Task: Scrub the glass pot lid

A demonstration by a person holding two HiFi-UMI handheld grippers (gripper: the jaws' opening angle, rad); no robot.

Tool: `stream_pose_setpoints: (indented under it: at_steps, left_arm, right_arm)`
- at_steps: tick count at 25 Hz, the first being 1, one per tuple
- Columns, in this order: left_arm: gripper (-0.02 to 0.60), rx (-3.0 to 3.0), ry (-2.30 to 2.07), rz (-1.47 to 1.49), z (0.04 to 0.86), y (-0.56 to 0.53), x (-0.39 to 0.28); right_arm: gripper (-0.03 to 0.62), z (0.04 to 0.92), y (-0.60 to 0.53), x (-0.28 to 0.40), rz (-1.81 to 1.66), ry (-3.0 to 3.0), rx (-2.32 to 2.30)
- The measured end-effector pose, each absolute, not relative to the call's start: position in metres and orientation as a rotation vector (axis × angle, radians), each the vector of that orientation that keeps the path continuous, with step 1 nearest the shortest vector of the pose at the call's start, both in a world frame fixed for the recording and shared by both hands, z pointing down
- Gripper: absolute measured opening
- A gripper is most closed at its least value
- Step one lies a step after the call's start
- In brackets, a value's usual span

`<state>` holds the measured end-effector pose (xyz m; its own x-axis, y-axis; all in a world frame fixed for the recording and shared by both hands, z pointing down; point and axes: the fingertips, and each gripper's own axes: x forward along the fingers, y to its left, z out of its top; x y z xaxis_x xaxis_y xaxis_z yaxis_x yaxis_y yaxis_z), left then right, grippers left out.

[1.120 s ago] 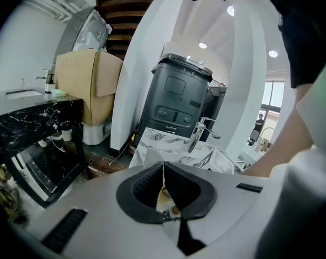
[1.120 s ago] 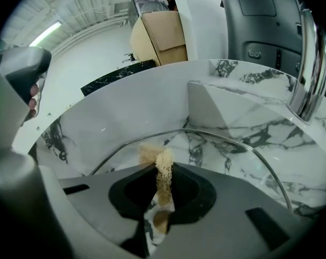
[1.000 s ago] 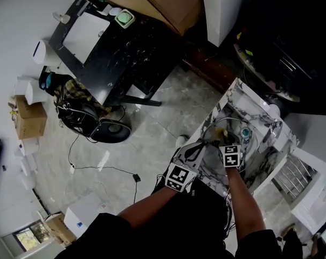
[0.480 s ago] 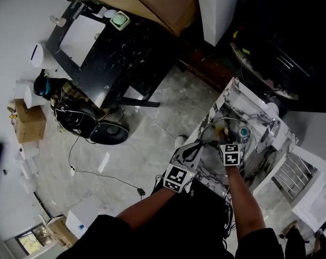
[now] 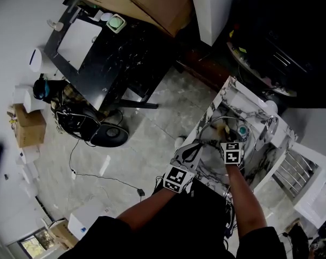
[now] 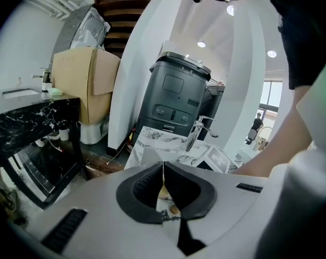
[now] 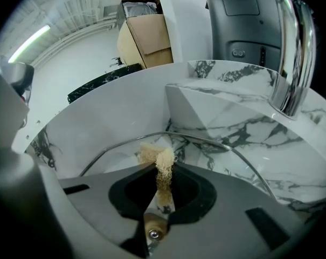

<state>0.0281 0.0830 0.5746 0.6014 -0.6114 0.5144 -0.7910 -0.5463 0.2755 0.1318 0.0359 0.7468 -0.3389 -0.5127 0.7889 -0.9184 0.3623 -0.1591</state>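
Observation:
The glass pot lid (image 5: pixel 234 118) stands tilted in the marble sink (image 5: pixel 227 93); its metal rim (image 7: pixel 216 142) arcs across the right gripper view. My right gripper (image 5: pixel 226 135) (image 7: pixel 161 170) is shut on a beige loofah scrubber (image 7: pixel 152 154), whose tip lies against the glass. My left gripper (image 5: pixel 200 143) (image 6: pixel 163 171) is at the lid's near edge with its jaws closed; a thin edge showing between them looks like the lid's rim. The lid's knob is hidden.
A chrome faucet (image 7: pixel 292 53) (image 5: pixel 270 124) stands at the sink's far right. A teal drain fitting (image 5: pixel 242 129) sits in the basin. On the floor to the left are a black marble table (image 5: pixel 114 53), a cardboard box (image 5: pixel 152 1) and cables (image 5: pixel 87 123).
The head view has drifted a little. Both grippers stay at the lid in the sink, and the scrubber has shifted only slightly on the glass.

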Motion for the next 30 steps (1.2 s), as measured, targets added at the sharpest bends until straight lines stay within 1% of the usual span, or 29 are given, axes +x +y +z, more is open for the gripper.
stream_pose_setpoints:
  at_steps: [11, 30]
  left_arm:
    - [0.021, 2.357, -1.088, 0.536, 0.577, 0.088, 0.033]
    - [0.021, 2.364, -1.066, 0.529, 0.576, 0.089, 0.040]
  right_arm:
    - [0.058, 0.751, 0.030, 0.152, 0.746, -1.965, 1.276]
    - [0.058, 0.749, 0.030, 0.186, 0.786, -1.871, 1.369]
